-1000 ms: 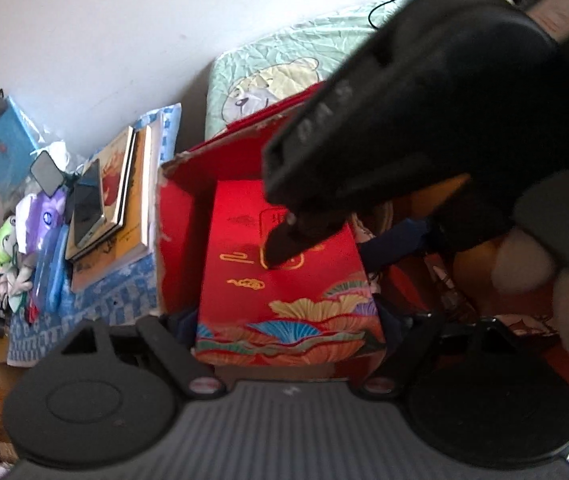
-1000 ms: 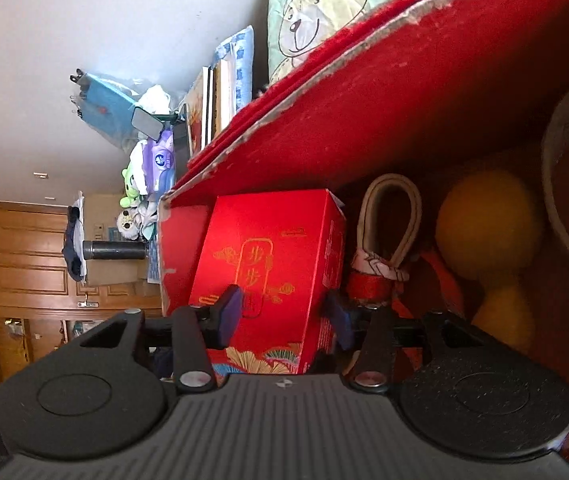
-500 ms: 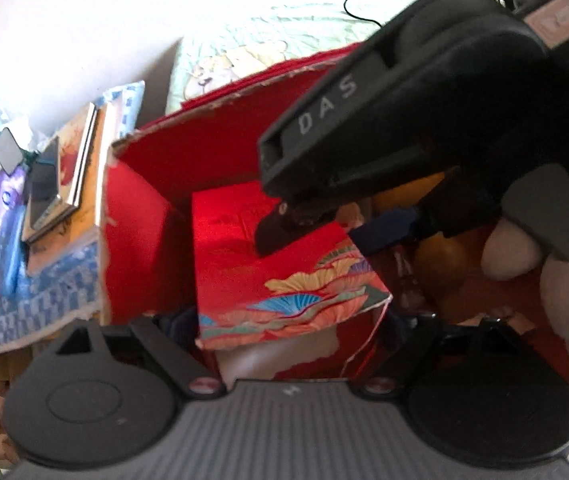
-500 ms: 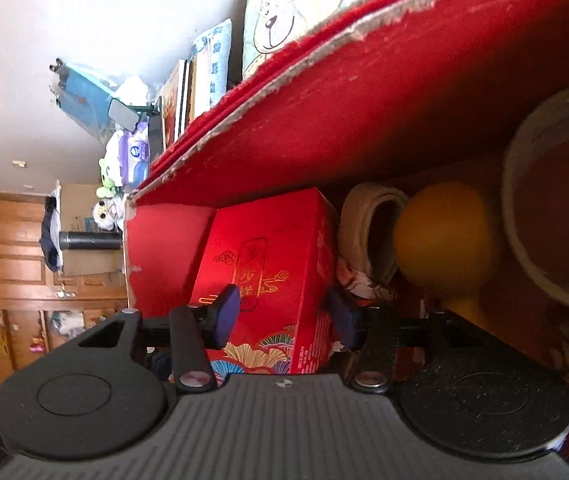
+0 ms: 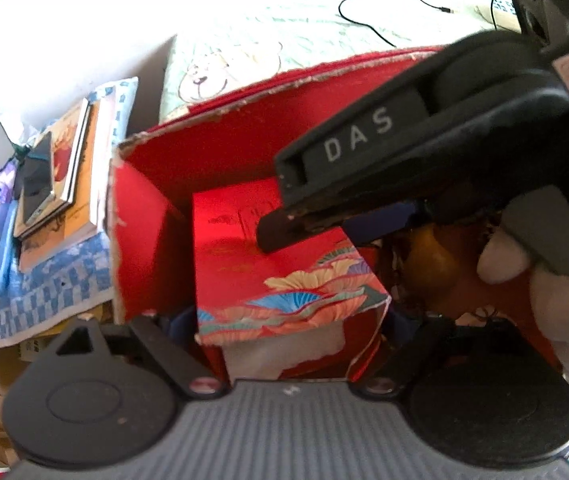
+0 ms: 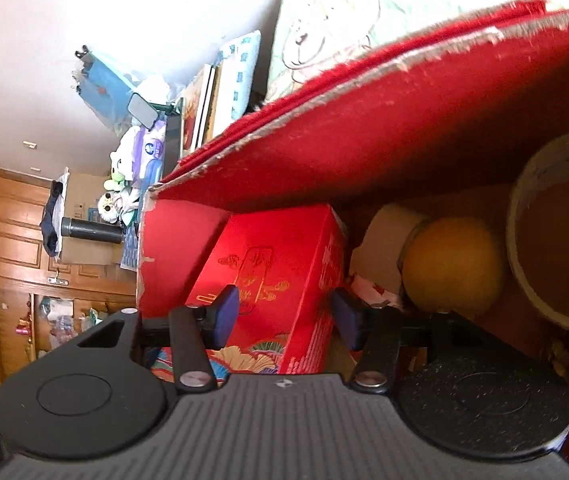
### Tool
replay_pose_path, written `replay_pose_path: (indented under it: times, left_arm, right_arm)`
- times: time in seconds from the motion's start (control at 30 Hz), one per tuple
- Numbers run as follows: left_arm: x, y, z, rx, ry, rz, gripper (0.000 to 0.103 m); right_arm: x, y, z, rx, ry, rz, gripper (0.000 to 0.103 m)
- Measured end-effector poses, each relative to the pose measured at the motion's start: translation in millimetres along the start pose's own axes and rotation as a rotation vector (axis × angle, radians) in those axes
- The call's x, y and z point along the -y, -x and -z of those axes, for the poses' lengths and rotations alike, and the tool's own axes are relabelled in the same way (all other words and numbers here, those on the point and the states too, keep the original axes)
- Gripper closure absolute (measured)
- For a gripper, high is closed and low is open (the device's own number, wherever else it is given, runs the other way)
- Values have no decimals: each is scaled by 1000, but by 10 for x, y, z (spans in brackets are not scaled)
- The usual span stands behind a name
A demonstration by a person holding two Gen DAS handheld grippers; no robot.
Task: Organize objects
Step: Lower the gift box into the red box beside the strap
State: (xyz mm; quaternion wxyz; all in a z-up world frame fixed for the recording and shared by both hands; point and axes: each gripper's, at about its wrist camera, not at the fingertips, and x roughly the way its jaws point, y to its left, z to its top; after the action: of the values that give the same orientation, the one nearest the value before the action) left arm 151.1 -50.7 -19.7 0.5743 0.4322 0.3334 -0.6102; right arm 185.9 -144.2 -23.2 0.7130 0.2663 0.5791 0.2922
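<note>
Carrier: bed (image 5: pixel 324 32), pale green bear-print quilt.
On it: black cable (image 5: pixel 384 12); open red carton (image 6: pixel 424 120) against quilt's near edge.

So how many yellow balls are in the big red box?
1 that I can see: a yellow ball sits between the small red box and the round tub. Others may be hidden deeper inside.

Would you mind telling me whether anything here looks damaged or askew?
Yes. The red gift box has a torn-open near end showing pale lining, and it sits tilted. The big red carton around it has frayed, ragged flap edges.
</note>
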Motion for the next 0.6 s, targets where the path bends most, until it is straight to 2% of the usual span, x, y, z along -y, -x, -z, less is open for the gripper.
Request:
replay_pose_path:
  times: [0.1, 0.17, 0.6]
  left_arm:
    - [37, 129, -19, 54, -17, -47, 11]
    - [14, 191, -3, 80, -16, -51, 9]
    - [1, 81, 0, 48, 23, -40, 12]
  right_arm:
    - [-14, -16, -4, 11, 1, 14, 50]
    - [-3, -7, -2, 17, 2, 9, 51]
    - [-111, -27, 30, 62, 22, 44, 51]
